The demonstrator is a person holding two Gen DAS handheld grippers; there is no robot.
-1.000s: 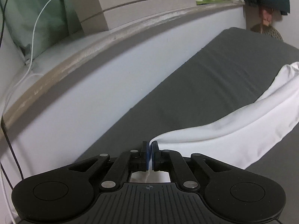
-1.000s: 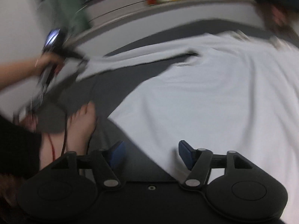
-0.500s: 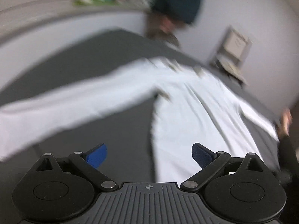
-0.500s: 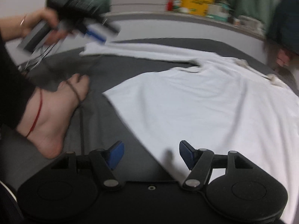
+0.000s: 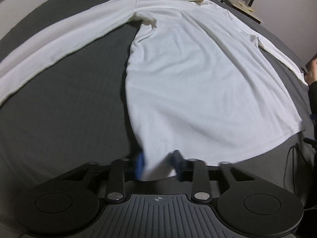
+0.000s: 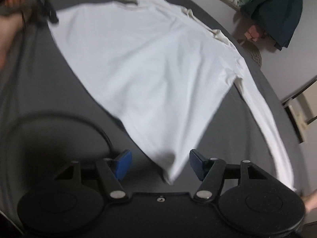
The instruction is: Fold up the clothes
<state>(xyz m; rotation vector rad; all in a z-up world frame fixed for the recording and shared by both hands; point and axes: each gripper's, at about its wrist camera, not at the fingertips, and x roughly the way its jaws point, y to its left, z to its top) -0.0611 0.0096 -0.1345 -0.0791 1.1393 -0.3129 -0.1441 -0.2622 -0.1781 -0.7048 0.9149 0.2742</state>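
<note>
Now both grippers point down at a steep angle over a white long-sleeved shirt (image 5: 198, 75) that lies flat on a dark grey sheet (image 5: 69, 119). The left gripper (image 5: 158, 164) stands at the shirt's bottom left corner; its jaws are closing and the corner of the cloth is between the blue pads (image 5: 141, 163), which are blurred, so I cannot tell if they already press on it. The right gripper (image 6: 158, 164) is at the other bottom corner; its jaws are closing too but are apart, with the corner between the pads and not touching them.

No writing or brand can be read on the shirt or the grippers.

The shirt is plain white with a finely ribbed cloth, the body smooth with a few soft wrinkles. Both sleeves are spread out to the sides, and the collar is at the far end.
</note>
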